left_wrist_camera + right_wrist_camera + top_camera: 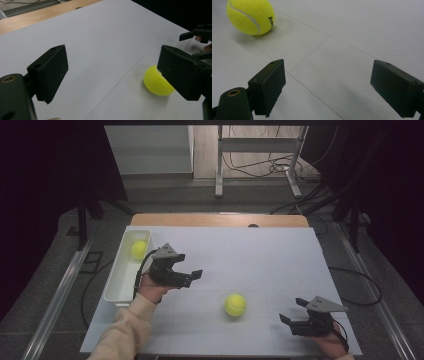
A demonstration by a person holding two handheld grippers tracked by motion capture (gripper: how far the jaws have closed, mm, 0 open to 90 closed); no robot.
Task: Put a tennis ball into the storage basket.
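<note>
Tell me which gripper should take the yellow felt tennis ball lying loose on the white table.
Probably the left gripper: its open jaws face the yellow felt tennis ball, and the white plastic bin sits beside it. The right gripper is open too, but farther from the bin.

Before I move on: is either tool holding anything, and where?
Nothing held. Left tool and right tool are open and empty; the yellow felt tennis ball lies free.

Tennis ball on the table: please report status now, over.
Left gripper open, empty, beside the white bin. Right gripper open, empty, near table edge. Loose tennis ball between them, untouched. Second ball in the bin. Nothing blocking.
</note>
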